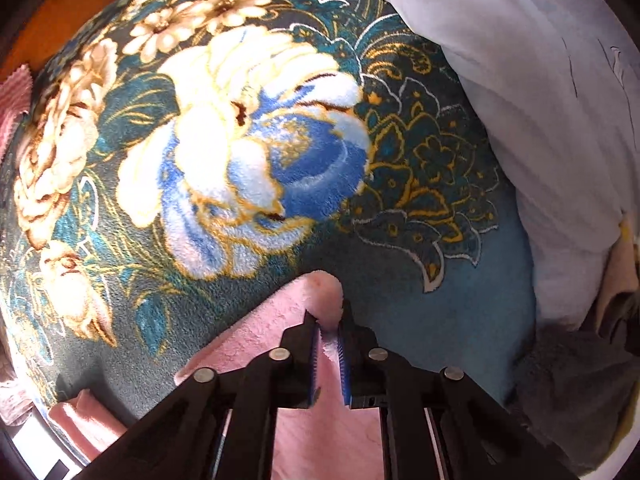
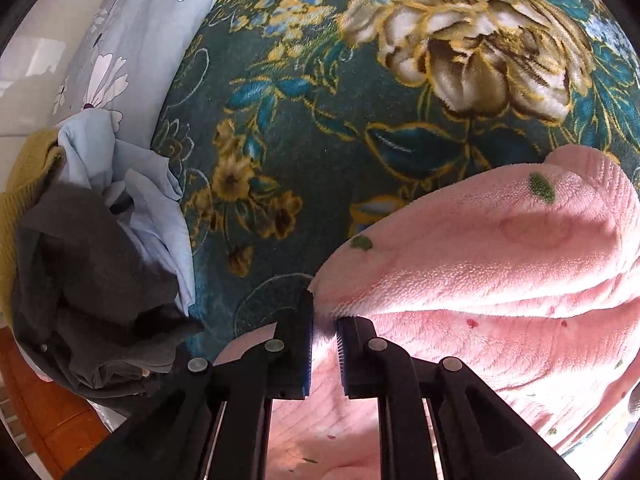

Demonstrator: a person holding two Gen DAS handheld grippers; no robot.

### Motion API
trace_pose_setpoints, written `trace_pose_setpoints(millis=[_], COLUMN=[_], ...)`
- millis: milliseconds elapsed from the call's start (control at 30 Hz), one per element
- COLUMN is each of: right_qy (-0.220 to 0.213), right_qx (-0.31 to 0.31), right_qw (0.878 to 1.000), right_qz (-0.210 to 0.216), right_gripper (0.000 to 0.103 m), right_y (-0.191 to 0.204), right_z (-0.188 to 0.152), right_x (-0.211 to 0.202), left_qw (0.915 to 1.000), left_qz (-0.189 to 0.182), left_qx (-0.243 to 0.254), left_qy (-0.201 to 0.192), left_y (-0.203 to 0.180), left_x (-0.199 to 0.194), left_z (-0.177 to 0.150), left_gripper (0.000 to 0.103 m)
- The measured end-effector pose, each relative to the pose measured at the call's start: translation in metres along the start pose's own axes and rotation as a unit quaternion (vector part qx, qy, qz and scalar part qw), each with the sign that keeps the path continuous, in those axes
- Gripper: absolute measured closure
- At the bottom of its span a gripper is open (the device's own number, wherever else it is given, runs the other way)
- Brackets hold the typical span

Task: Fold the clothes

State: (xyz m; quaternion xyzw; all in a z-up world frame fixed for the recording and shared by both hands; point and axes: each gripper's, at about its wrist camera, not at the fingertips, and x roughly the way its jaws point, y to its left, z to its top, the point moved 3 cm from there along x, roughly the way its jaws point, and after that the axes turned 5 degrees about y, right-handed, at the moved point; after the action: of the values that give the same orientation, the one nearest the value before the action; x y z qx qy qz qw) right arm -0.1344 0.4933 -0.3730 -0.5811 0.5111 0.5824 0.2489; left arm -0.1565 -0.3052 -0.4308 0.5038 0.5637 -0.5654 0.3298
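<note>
Pink fleece garment (image 2: 480, 280) lies on teal floral blanket (image 2: 320, 128), bunched in thick folds w/ small green and red marks. L gripper (image 1: 329, 322): jaws nearly together, clamped on a pink edge of the garment, blue pads pressing fabric both sides. R gripper (image 2: 325, 320): same, clamped on garment edge near a fold.

Surroundings: light blue floral quilt (image 1: 520, 80) along blanket's edge. Pile of other clothes beside it: dark grey item (image 2: 92, 280), light blue item (image 2: 140, 184), mustard item (image 2: 28, 168). Orange wood surface (image 1: 72, 4) beyond blanket.
</note>
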Motion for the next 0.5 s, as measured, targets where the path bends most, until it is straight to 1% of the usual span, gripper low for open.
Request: trace_pose_setpoints(millis=[33, 67, 100, 133, 167, 200, 267, 300, 367, 400, 433, 500], right_qy=[0.0, 0.002, 0.003, 0.003, 0.001, -0.003, -0.008, -0.006, 0.007, 0.015, 0.021, 0.029], right_qx=[-0.009, -0.02, -0.032, -0.046, -0.06, -0.076, -0.103, -0.114, -0.128, -0.132, -0.133, -0.128], right_qw=[1.0, 1.0, 0.999, 0.999, 0.997, 0.996, 0.994, 0.993, 0.992, 0.991, 0.991, 0.991], right_qz=[0.003, 0.008, 0.017, 0.027, 0.038, 0.046, 0.039, 0.029, 0.007, -0.004, -0.012, -0.023], right_gripper=[0.081, 0.071, 0.067, 0.064, 0.063, 0.062, 0.057, 0.057, 0.057, 0.057, 0.057, 0.057], right_y=[0.002, 0.005, 0.008, 0.012, 0.017, 0.021, 0.024, 0.023, 0.017, 0.012, 0.006, -0.005], right_z=[-0.002, -0.004, -0.007, -0.012, -0.018, -0.026, -0.044, -0.053, -0.07, -0.079, -0.086, -0.097], right_x=[-0.002, -0.006, -0.01, -0.017, -0.024, -0.032, -0.043, -0.046, -0.048, -0.048, -0.049, -0.052], left_qw=[0.9998, 0.999, 0.998, 0.9974, 0.9971, 0.9974, 0.9993, 0.9997, 0.9991, 0.9978, 0.9964, 0.9939], left_qz=[-0.021, -0.043, -0.061, -0.067, -0.066, -0.055, -0.017, -0.011, -0.022, -0.035, -0.047, -0.062], left_qx=[0.005, 0.011, 0.017, 0.021, 0.024, 0.025, 0.012, 0.0, -0.034, -0.052, -0.066, -0.089], left_qy=[0.002, 0.002, -0.004, -0.016, -0.029, -0.038, -0.031, -0.02, 0.01, 0.02, 0.023, 0.023], left_y=[0.002, 0.005, 0.009, 0.017, 0.027, 0.038, 0.065, 0.077, 0.098, 0.106, 0.11, 0.115], left_x=[-0.004, -0.009, -0.016, -0.024, -0.031, -0.034, -0.027, -0.019, 0.001, 0.009, 0.014, 0.022], left_z=[-0.002, -0.004, -0.007, -0.012, -0.017, -0.021, -0.029, -0.034, -0.046, -0.05, -0.053, -0.057], left_gripper=[0.076, 0.056, 0.046, 0.036, 0.035, 0.035, 0.035, 0.035, 0.037, 0.036, 0.037, 0.043])
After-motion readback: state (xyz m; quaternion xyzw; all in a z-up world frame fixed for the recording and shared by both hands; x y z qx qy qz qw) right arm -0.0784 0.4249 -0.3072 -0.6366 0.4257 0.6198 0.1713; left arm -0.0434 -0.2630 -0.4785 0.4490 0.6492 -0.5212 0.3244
